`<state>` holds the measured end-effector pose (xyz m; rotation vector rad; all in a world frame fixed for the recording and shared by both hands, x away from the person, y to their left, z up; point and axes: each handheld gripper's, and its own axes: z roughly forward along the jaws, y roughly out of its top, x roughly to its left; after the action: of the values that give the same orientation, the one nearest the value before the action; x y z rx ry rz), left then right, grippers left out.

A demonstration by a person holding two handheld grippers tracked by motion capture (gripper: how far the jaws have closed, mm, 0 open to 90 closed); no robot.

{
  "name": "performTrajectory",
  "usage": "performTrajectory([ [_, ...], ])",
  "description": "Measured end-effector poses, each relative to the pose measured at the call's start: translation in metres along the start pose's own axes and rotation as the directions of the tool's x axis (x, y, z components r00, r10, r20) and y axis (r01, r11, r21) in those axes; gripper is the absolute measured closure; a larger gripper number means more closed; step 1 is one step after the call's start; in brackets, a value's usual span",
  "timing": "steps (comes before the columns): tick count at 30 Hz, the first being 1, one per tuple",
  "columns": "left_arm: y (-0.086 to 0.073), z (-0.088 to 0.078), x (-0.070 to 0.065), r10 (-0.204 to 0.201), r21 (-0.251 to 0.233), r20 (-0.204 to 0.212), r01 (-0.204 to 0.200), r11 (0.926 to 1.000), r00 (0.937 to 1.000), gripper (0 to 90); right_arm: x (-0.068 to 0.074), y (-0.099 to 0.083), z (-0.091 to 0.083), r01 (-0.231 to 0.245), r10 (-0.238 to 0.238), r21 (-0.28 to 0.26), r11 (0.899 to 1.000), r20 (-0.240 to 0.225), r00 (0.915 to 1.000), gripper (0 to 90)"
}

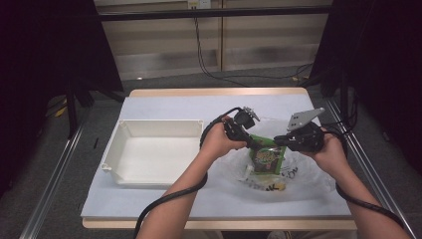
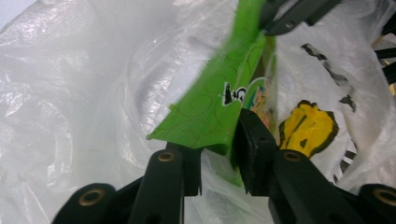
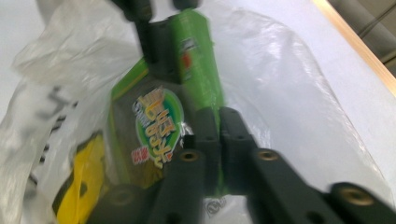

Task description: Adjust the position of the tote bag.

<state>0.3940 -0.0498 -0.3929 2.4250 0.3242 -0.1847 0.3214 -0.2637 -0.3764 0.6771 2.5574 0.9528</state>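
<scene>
holding green snack packet [image 1: 267, 157] over plastic bag [image 1: 308, 174] | left tool [image 1: 252, 144] clamps its left edge | right tool [image 1: 281, 143] clamps its right edge

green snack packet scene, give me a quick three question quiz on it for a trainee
1. True or false: the green snack packet lies inside the white tray.
2. Which tongs grip the packet? A) left only B) right only C) both
3. Fill in: the packet is held over a clear plastic ____.

Key:
1. False. The packet is held above the plastic bag, to the right of the tray.
2. C. The left tongs pinch one edge of the packet and the right tongs pinch the opposite edge.
3. bag
</scene>
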Motion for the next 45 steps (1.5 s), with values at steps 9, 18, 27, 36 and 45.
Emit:
performTrajectory([
  [9,-0.001,-0.016,-0.013,0.048,0.055,-0.018,-0.047,0.9974,0.9987,74.2,-0.001,-0.012,-0.004,-0.192,0.192,0.011,0.981,0.005,0.9814,40.6],
  [18,-0.001,-0.018,-0.028,0.120,0.137,0.005,-0.119,0.9833,0.9928,71.7,0.005,-0.034,0.004,-0.246,0.246,0.005,0.969,-0.042,0.9683,37.0],
  [27,0.002,-0.020,-0.033,0.166,0.191,0.012,-0.165,0.9677,0.9861,74.2,0.010,-0.044,0.010,-0.313,0.312,0.000,0.950,-0.066,0.9478,25.2],
  [36,0.012,-0.029,-0.024,0.127,0.107,-0.008,-0.125,0.9863,0.9919,75.6,0.025,-0.051,0.013,-0.314,0.316,0.056,0.948,-0.049,0.9473,15.4],
  [45,0.028,-0.045,-0.018,0.108,0.053,-0.045,-0.106,0.9930,0.9931,75.5,0.020,-0.058,0.003,-0.396,0.399,0.063,0.916,-0.047,0.9158,10.8],
])
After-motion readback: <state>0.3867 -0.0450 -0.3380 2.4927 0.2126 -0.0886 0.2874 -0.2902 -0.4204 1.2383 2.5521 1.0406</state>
